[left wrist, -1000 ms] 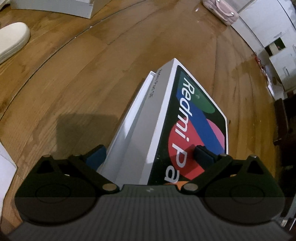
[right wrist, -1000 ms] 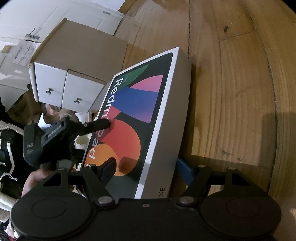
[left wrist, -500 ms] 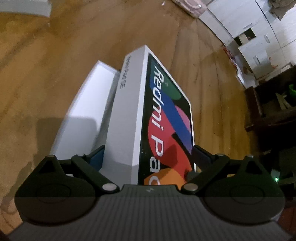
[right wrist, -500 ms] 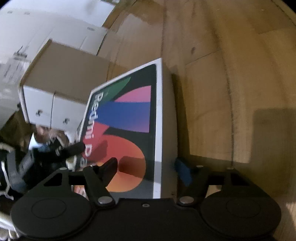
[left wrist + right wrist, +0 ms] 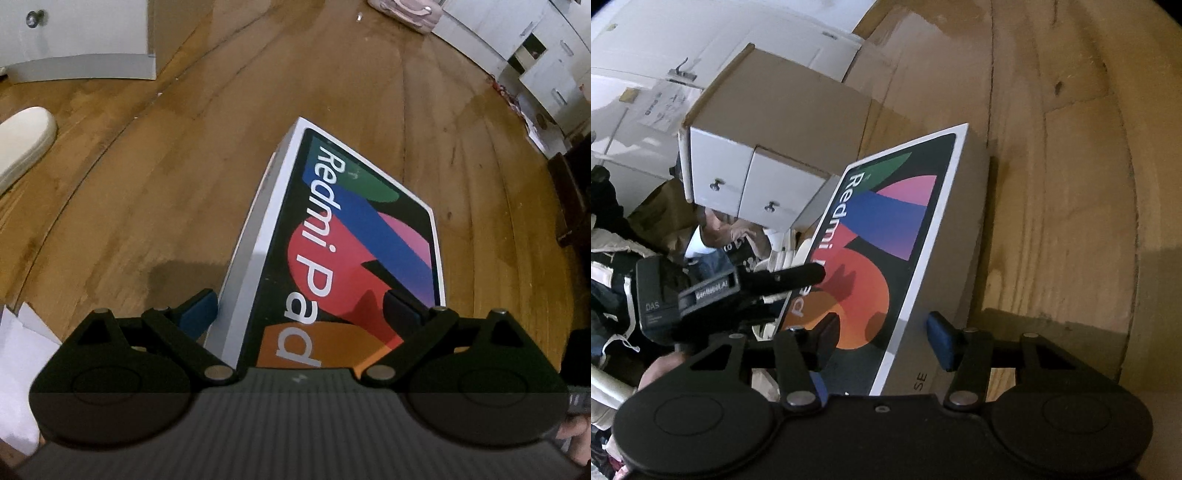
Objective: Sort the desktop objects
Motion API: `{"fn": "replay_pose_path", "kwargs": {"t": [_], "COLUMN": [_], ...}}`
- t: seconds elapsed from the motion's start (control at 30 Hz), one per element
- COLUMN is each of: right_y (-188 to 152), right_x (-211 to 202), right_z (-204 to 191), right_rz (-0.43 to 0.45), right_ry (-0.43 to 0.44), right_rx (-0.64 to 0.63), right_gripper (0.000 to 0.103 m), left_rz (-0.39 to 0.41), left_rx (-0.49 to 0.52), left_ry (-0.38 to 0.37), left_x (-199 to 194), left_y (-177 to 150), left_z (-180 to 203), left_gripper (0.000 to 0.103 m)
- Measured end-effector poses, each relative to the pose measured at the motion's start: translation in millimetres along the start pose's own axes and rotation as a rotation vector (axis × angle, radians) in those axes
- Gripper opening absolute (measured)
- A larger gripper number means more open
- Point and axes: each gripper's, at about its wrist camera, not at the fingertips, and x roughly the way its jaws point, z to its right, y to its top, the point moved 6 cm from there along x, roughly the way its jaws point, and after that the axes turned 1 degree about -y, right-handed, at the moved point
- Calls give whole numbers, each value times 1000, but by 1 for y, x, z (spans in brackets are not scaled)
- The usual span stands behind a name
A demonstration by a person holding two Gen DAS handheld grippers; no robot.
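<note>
A flat Redmi Pad box (image 5: 354, 240) with a colourful lid rests tilted on the wooden table; it also shows in the right wrist view (image 5: 886, 236). My left gripper (image 5: 301, 308) clamps its near end, one finger under the white side, one on the lid. My right gripper (image 5: 886, 339) clamps another edge of the same box, one finger on the lid, the blue pad (image 5: 940, 341) against the grey side. The left gripper's body (image 5: 701, 291) shows in the right wrist view, its fingertip on the lid.
A small white and brown drawer unit (image 5: 768, 147) stands just behind the box; it also shows in the left wrist view (image 5: 74, 37). A white rounded object (image 5: 22, 140) lies at the left. White paper (image 5: 18, 369) lies near left. A pink case (image 5: 406, 11) sits far back.
The box has swung and tilted between both grippers. The white inner tray seen beside it half a second ago is almost hidden under it now. Both grips hold.
</note>
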Motion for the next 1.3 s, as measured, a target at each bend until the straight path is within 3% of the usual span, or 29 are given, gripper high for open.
{"fn": "replay_pose_path", "kwargs": {"t": [0.47,0.97,1.3], "right_y": [-7,-10,-11], "right_x": [4,18,25], "right_z": [-14,-6,-7], "right_rz": [-18,-35,-42], "right_ry": [21,-106,-143], "right_rx": [13,-42,-75], "right_gripper": [60,63,65], "left_rz": [-20,-48,-52], "left_rx": [2,82,73], "left_ry": [42,76,60], "left_x": [5,14,16], "left_y": [-8,-17,-19], "left_z": [-10,-5,-8], "left_gripper": [97,97,98]}}
